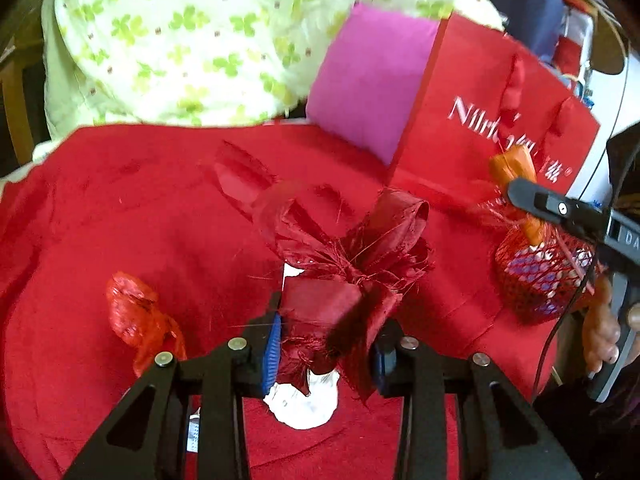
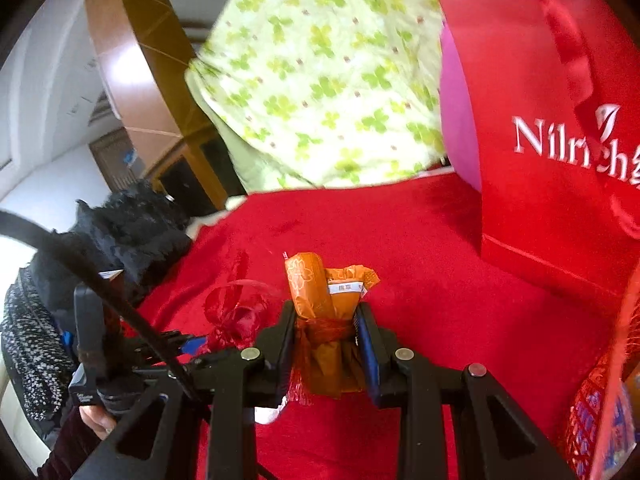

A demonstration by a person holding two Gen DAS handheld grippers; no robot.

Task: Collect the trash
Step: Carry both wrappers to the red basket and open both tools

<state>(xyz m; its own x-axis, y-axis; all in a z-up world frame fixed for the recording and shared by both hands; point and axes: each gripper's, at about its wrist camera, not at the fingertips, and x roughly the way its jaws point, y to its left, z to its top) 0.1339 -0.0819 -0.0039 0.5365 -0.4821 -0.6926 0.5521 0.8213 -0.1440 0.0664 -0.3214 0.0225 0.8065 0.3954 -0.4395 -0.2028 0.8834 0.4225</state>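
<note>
While the left wrist view shows a crumpled red wrapper (image 1: pixel 138 312) lying on the red cloth (image 1: pixel 120 208), only the right wrist view shows the brown wooden cupboard (image 2: pixel 132 64) and white wall. The left hand-held gripper (image 1: pixel 324 344) squeezes a dark red ribbon bow (image 1: pixel 344 264) with white paper (image 1: pixel 308 404) under it. The right hand-held gripper (image 2: pixel 326 344) is closed tight on an orange wrapper (image 2: pixel 320 300) tied to a red net bag (image 1: pixel 540 276). Behind stand a green leafy quilt (image 1: pixel 180 40) and a red paper bag (image 1: pixel 480 120).
</note>
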